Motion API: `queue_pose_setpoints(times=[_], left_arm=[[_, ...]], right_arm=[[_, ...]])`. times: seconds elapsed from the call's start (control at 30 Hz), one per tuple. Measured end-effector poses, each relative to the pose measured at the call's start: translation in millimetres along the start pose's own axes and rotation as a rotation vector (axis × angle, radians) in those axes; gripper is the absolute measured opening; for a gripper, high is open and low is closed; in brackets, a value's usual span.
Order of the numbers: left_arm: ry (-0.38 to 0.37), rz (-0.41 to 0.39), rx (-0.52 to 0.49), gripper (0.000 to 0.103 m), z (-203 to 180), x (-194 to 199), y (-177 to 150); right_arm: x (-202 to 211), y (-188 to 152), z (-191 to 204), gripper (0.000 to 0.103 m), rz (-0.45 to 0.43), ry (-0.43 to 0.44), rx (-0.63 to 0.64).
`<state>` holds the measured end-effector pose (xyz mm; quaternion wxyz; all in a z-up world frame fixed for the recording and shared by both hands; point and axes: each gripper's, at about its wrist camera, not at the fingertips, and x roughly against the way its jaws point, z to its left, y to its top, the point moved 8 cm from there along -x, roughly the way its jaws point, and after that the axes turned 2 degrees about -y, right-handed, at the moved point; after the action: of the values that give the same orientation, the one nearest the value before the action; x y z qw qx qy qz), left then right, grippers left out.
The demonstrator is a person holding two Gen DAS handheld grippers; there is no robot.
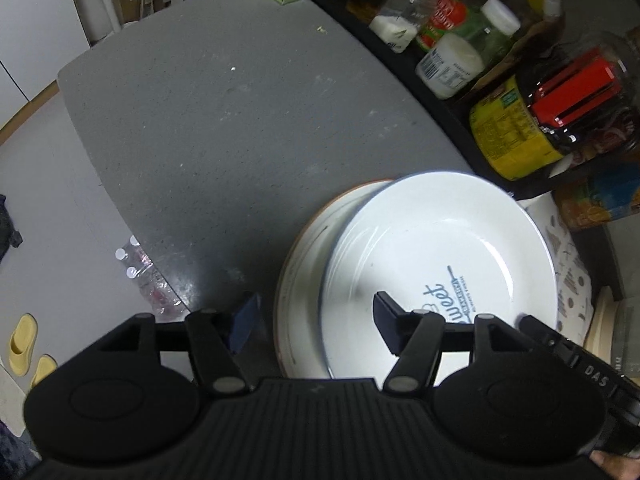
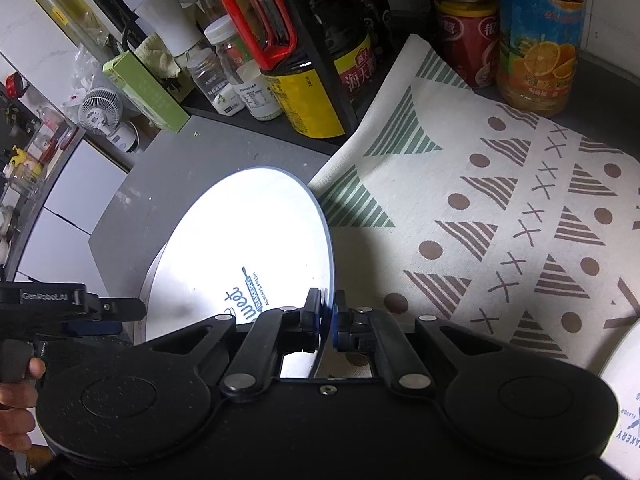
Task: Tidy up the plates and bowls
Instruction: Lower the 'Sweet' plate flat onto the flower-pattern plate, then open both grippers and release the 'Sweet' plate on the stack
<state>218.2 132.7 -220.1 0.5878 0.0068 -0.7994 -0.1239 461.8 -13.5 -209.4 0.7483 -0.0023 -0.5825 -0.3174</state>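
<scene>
Looking down at a grey desk (image 1: 224, 120) with a black rack of sauce bottles and spice jars (image 1: 520, 80) along its far side, plus a patterned cloth (image 2: 500, 220) spread beside it. Sitting near the desk's front edge: a white plate with blue "Sweet" lettering (image 1: 432, 256), tilted and leaning over a bigger brown-rimmed plate (image 1: 300, 280) underneath. Not flat yet, pretty clearly propped up on one side.

Right gripper (image 2: 328, 316) clenched tight on the lettered plate's rim, jaws pinching the edge from both faces, so holding that side up off the stack. Left gripper (image 1: 316, 320) released, jaws standing wide apart with nothing pressed between them; one finger over the lower plate's side, the other above the white plate's face, no grip on either as far as visible.

So: plate lies just ahead of and slightly right of the left jaws, rim edge-on to the right jaws, right hand doing all the carrying. Guessing next move hinges on lowering that raised rim so the plate settles centred on the one below.

Right wrist view only: the pinch on the rim, the cloth, a second lettered dish (image 2: 624, 412) at lower right corner. Left wrist view only: the brown-rimmed plate's overhang, yellow slippers (image 1: 28, 348) on the floor.
</scene>
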Motion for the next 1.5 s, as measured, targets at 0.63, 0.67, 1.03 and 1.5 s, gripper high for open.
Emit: queue_pose_setpoints(times=[0.63,0.67,1.03,1.5], left_arm=[[-0.077,-0.008,0.062,0.019,18.7,-14.9,3.5],[-0.075,-0.013,0.063,0.019,20.2,-13.6,4.7],[-0.037,-0.007,0.036,0.020,19.1,-11.9,13.2],[-0.035,-0.062,-0.059,0.056,-14.1,10.9,32.3]], right_arm=[[-20.3,-8.0,8.1,0.011,0.077,-0.010,0.012],[-22.1,-10.6,9.7,0.012,0.084,-0.018,0.023],[-24.2,-15.0,13.5,0.019,0.122,-0.046,0.031],[27.2,34.1,6.5,0.066,-0.041,-0.068,-0.088]])
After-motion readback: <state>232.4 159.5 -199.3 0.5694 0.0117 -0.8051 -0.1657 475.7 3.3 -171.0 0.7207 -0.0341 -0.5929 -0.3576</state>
